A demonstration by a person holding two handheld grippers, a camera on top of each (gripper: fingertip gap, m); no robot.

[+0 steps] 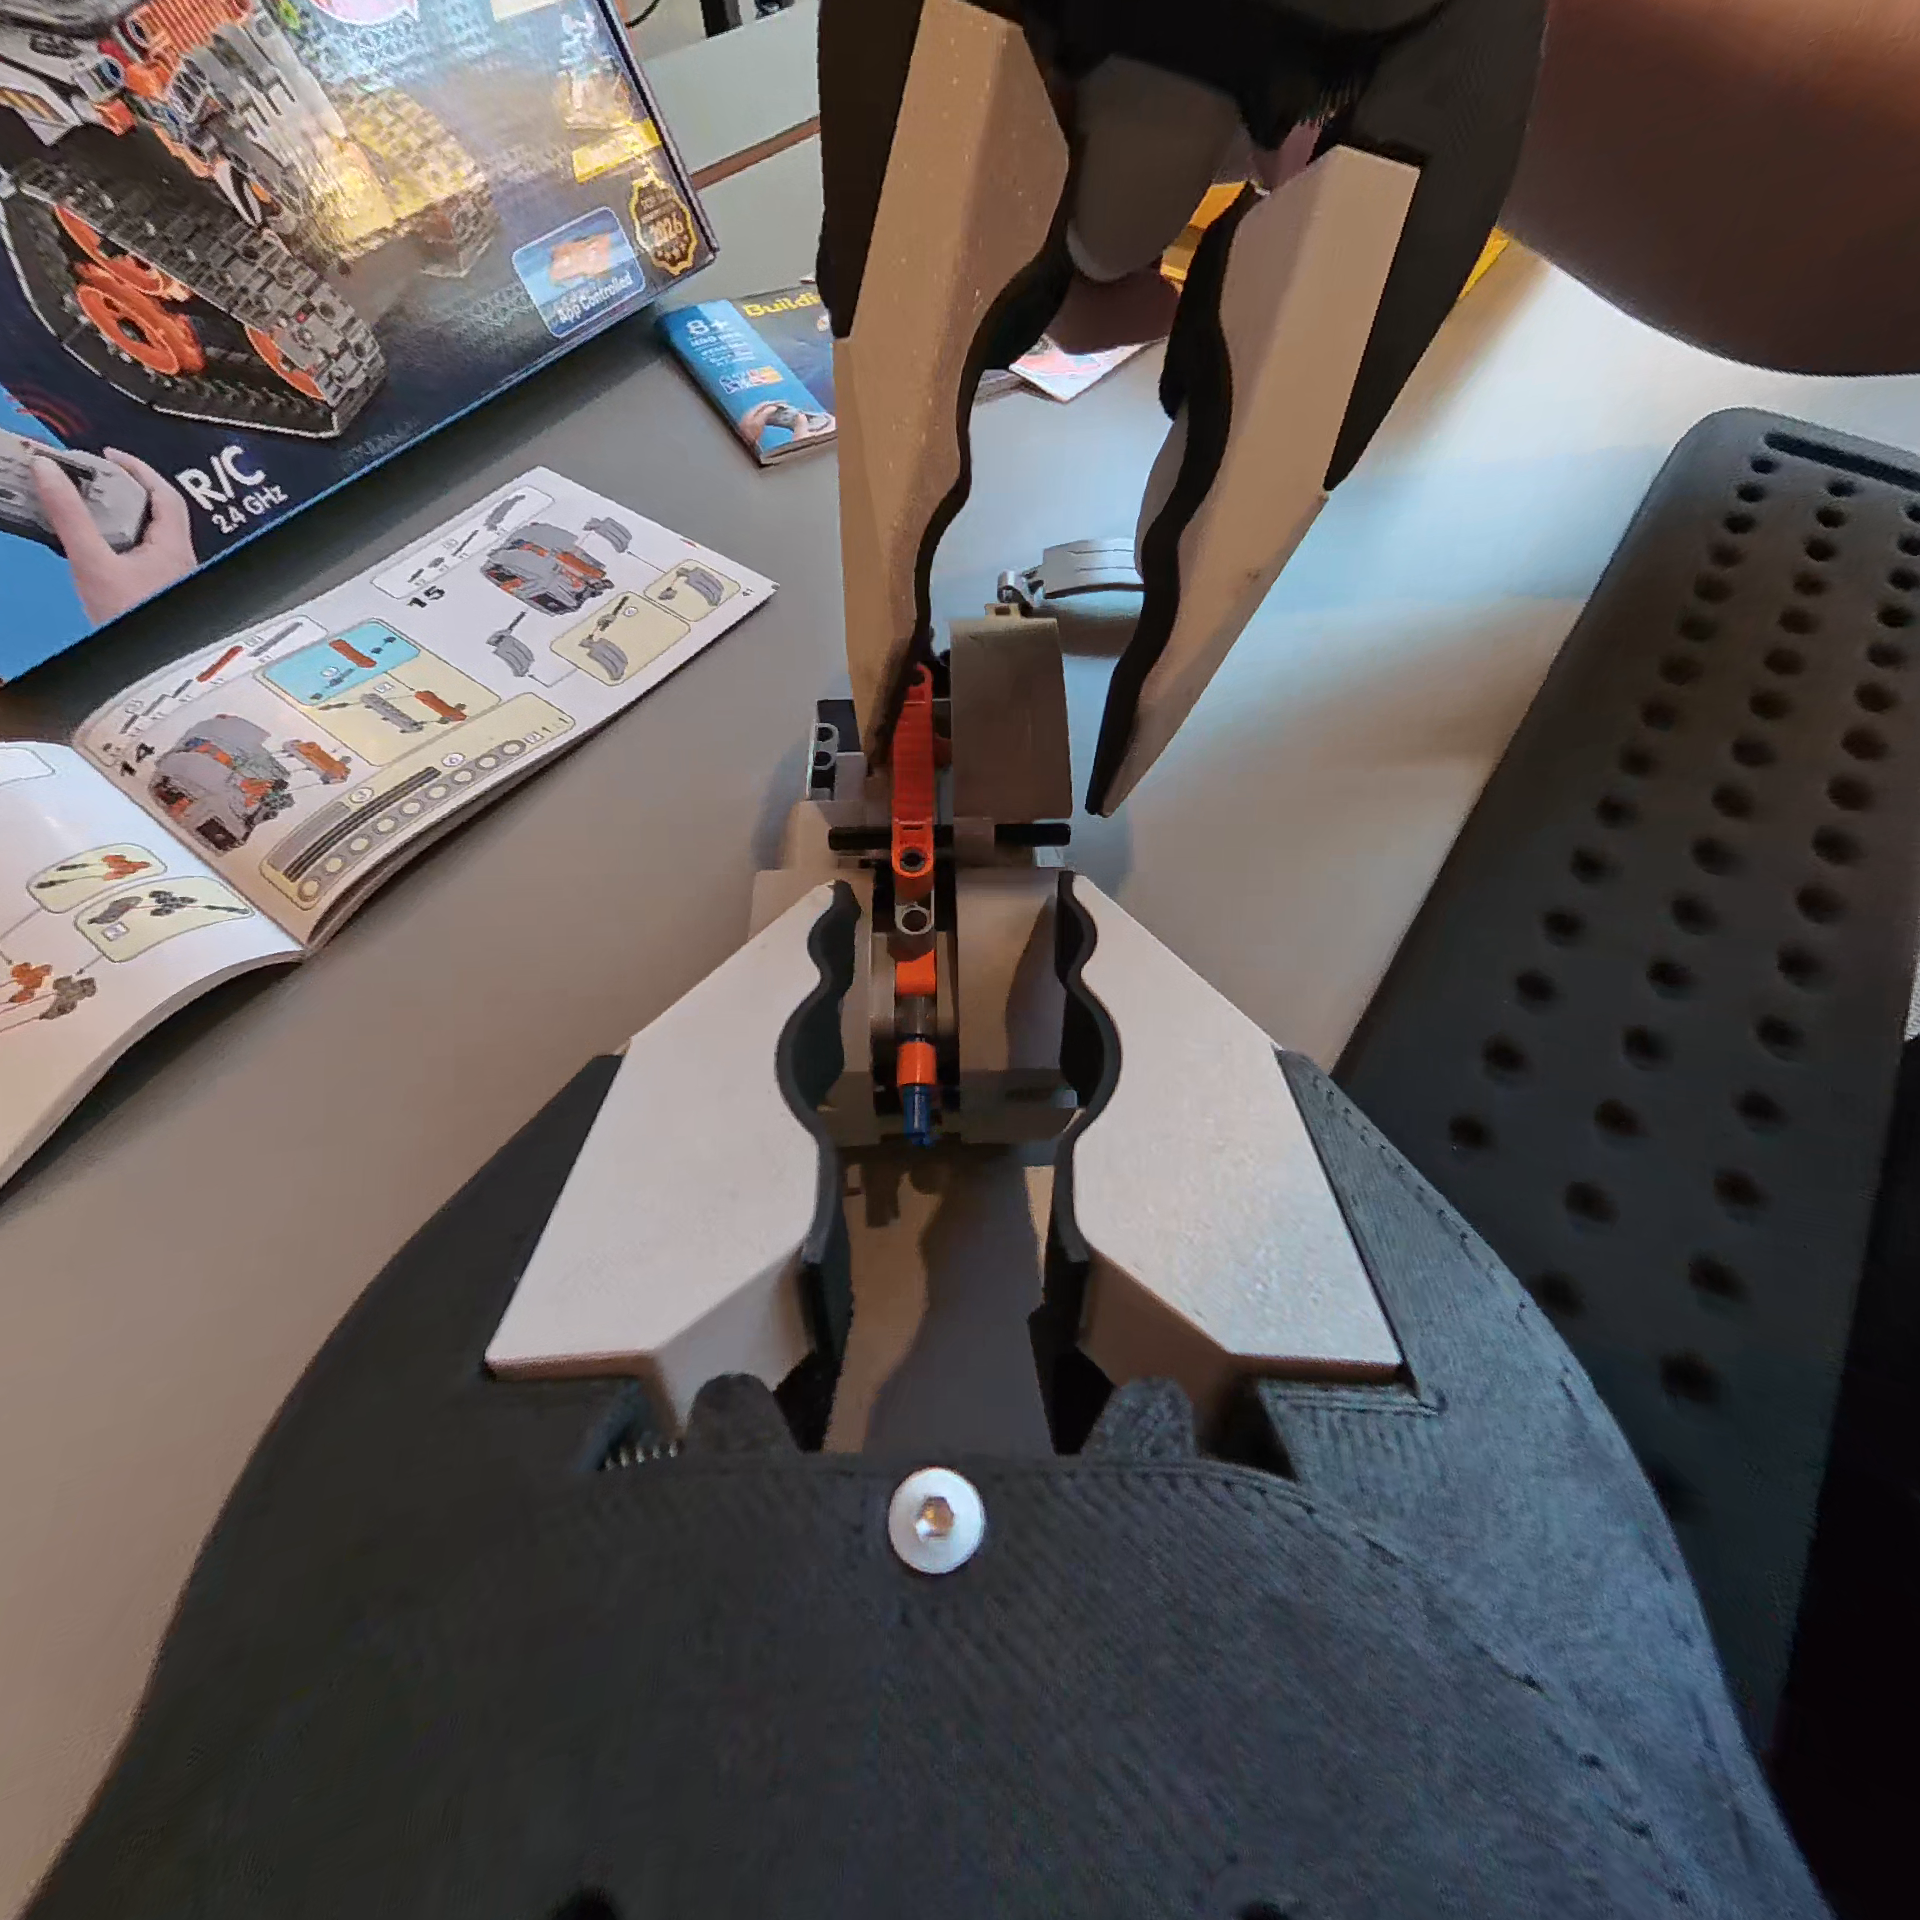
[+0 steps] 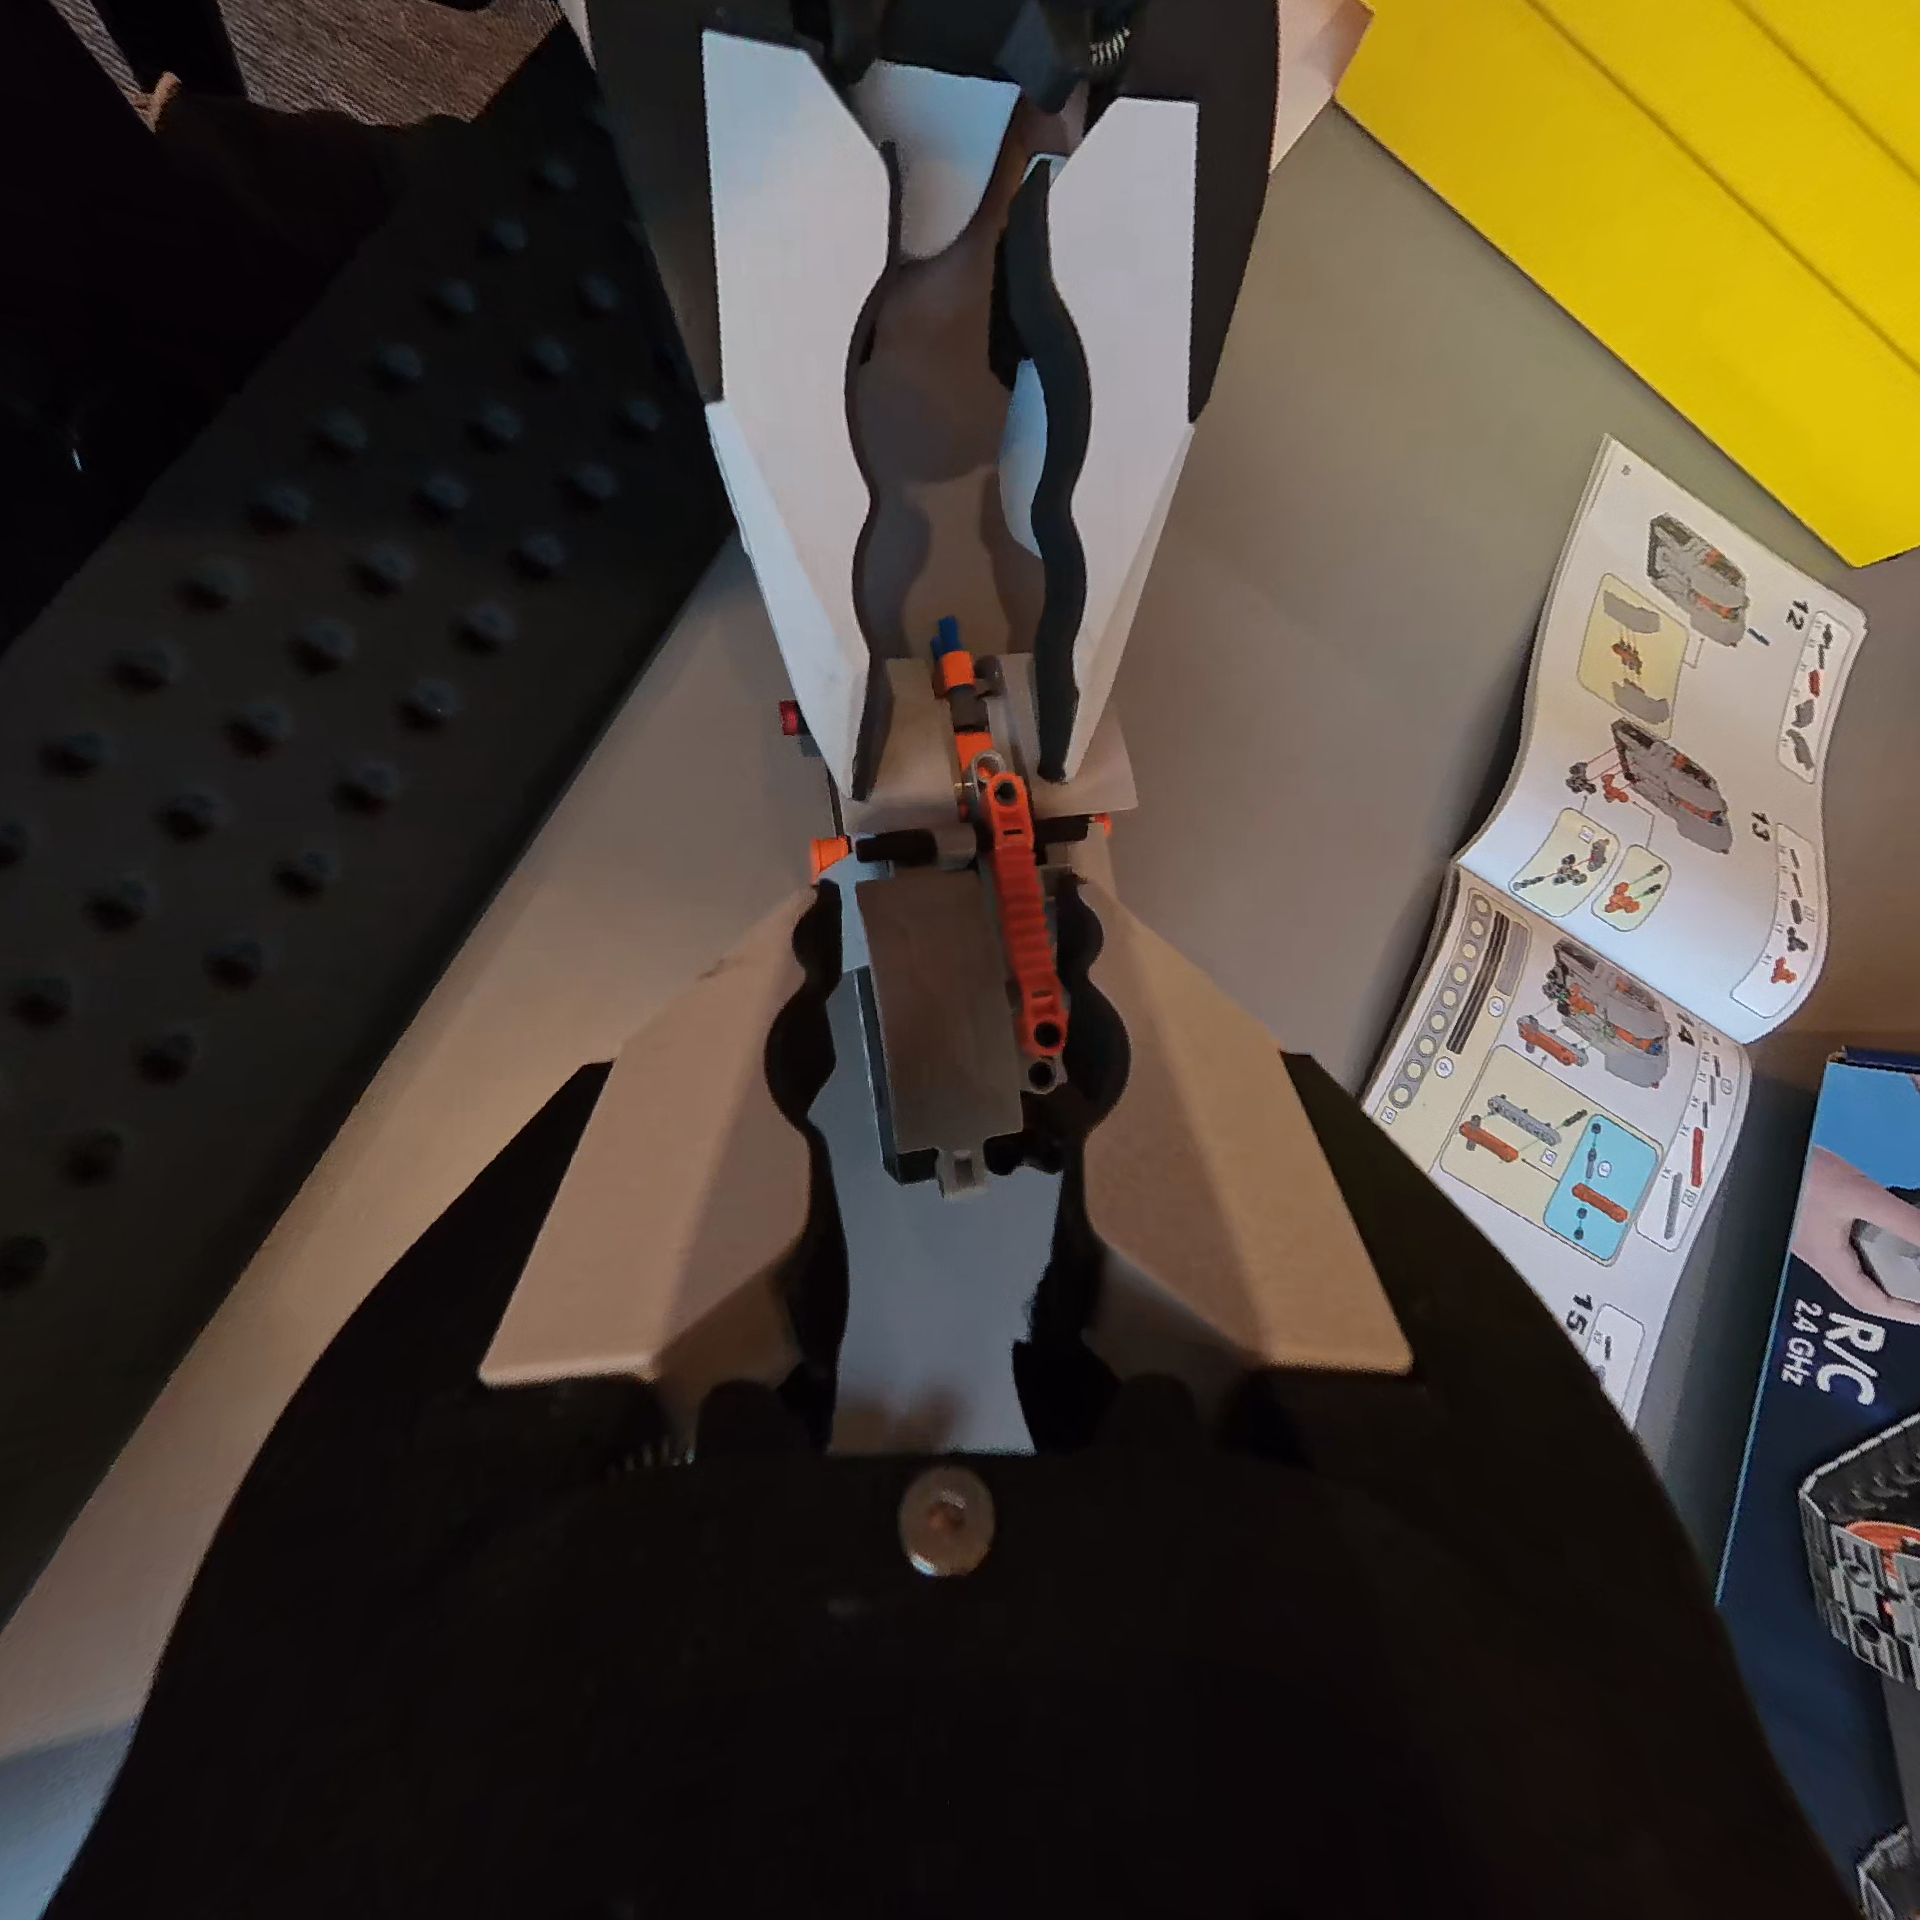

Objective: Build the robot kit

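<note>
Box [image 1: 260, 260] of a tracked toy vehicle stands at ten o'clock in my left wrist view. Below it, at nine o'clock, an open instruction booklet [image 1: 364, 727] lies flat on the grey bench [image 1: 520, 1091]. A small folded leaflet [image 1: 758, 374] lies near eleven o'clock.

At the centre, my left tool [image 1: 951, 935] is clamped on a grey brick assembly [image 1: 914, 987], one pad pressed to each flank, holding it just above the bench. An orange beam [image 1: 912, 769] runs along the top of the assembly toward twelve o'clock.

From twelve o'clock my right tool [image 1: 997, 727] reaches in, its fingers spread apart. One fingertip touches the far end of the orange beam; the other stands just clear of the grey panel beside it. In the right wrist view these fingers straddle the assembly without closing on it.

At three o'clock a black perforated mat [image 1: 1714, 935] lies along the bench edge.
</note>
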